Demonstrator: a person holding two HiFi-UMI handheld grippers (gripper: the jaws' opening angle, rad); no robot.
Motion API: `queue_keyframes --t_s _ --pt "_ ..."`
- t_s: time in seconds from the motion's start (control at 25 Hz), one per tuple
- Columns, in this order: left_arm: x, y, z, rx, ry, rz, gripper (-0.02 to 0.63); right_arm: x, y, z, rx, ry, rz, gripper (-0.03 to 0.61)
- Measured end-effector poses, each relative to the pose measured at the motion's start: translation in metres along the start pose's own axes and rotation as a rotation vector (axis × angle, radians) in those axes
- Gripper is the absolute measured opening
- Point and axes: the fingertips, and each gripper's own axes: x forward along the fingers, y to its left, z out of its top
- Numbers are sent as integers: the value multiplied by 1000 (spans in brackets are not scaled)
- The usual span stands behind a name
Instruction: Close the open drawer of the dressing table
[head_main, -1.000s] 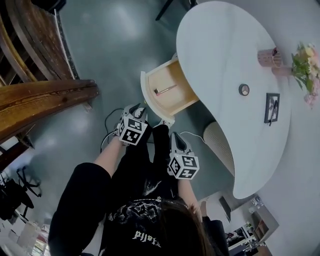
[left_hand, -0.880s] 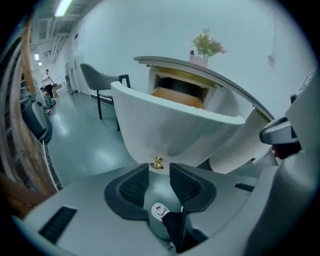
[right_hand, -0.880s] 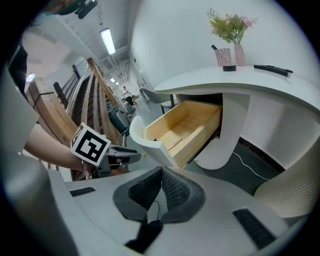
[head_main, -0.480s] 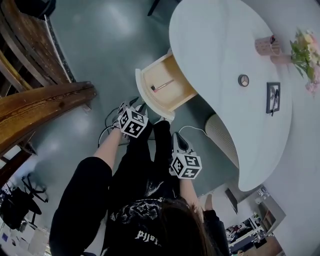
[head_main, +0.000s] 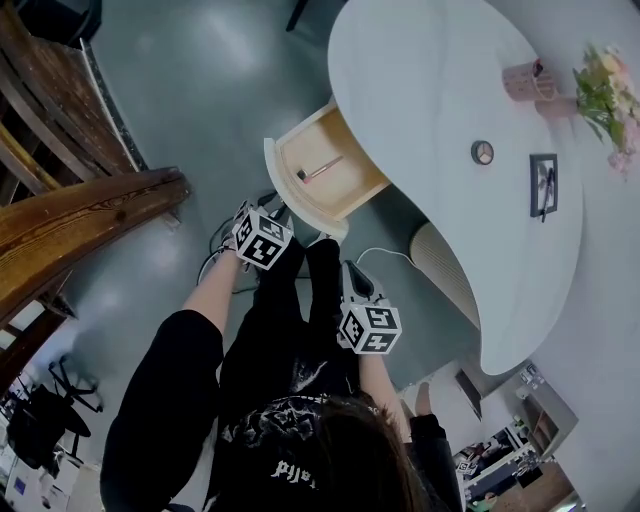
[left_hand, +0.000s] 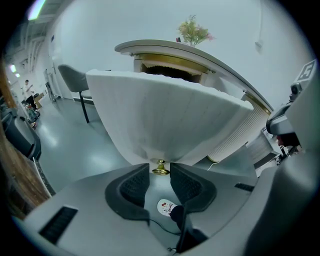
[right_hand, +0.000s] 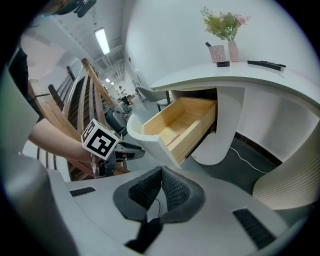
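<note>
— Fingers (left_hand: 134, 186) of left gripper (left_hand: 160, 168): parted, and they have just been closing in. A small brass knob (left_hand: 160, 170) sits in the gap at the tips. The pads do not look to be pressing on it.

— Knob belongs to what?

— The drawer (head_main: 282, 195). It has a curved white front with the knob on it. The left gripper's nose is right up against that front.

— Drawer position?

— Open, pulled well out from under the dressing table (head_main: 430, 90). Pale wood inside, with one slim stick-like item (head_main: 318, 170) lying on the bottom.

— Right gripper (right_hand: 161, 169)?

— Fingers (right_hand: 175, 190) clenched tip to tip, nothing between them. In the head view it is held back near the person's body, well short of the drawer. Its own view looks at the drawer's side.

— Tabletop?

— White and rounded. A pink cup (head_main: 525, 80) and flowers (head_main: 605, 100) stand near each other at the far edge. A small round clock (head_main: 483, 152) and a dark picture frame (head_main: 544, 185) sit nearer the middle, apart from each other.

— Anything else?

— A white cable (head_main: 385, 250) lies on the grey floor (head_main: 220, 80) by the table. Wooden rails (head_main: 90, 215) are off to the left.
</note>
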Motion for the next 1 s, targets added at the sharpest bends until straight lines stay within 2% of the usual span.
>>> queue_keyframes --t_s 0.4,0.72,1.0 --pt "3 -2 0 -25 19 -35 121 0 -2 2 10 -1 -6 26" --pt "3 -1 0 -76 -6 -36 118 2 -3 1 2 9 -14 26" --pt "3 -1 1 -59 -8 -36 118 2 -4 3 -12 10 -21 26"
